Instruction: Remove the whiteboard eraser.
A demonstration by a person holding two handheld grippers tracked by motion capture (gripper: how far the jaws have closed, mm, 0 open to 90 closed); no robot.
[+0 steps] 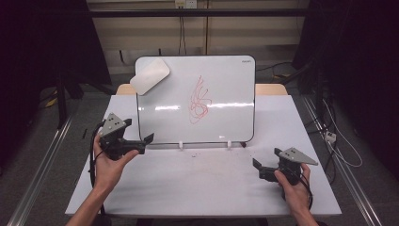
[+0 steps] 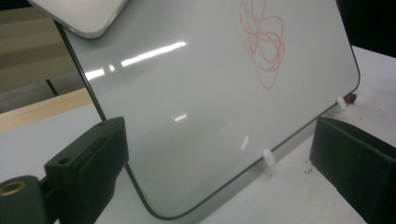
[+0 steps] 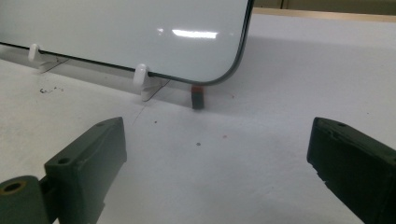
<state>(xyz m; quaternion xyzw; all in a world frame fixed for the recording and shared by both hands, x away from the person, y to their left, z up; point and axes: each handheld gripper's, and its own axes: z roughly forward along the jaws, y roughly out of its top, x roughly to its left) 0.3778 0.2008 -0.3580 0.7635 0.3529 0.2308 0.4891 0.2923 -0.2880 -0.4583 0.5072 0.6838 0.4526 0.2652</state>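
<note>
The whiteboard [image 1: 195,101] with red scribble [image 1: 199,100] stands at the far middle of the table [image 1: 202,183] — the left claw [image 1: 149,140] gapes empty near its lower left corner, the right claw [image 1: 256,165] gapes empty near right.

Laboratory or test bay for recorded handling work. Indicated by: bare white table [image 1: 301,113] set between metal floor rails [image 1: 40,174]; dark curtains [image 1: 42,42] at both sides; loose cables [image 1: 339,141] across grey floor; wall socket [image 1: 185,4] with leads hanging down; plain beige wall panels [image 1: 150,33]; whiteboard [image 1: 226,84] propped on white clips.
</note>
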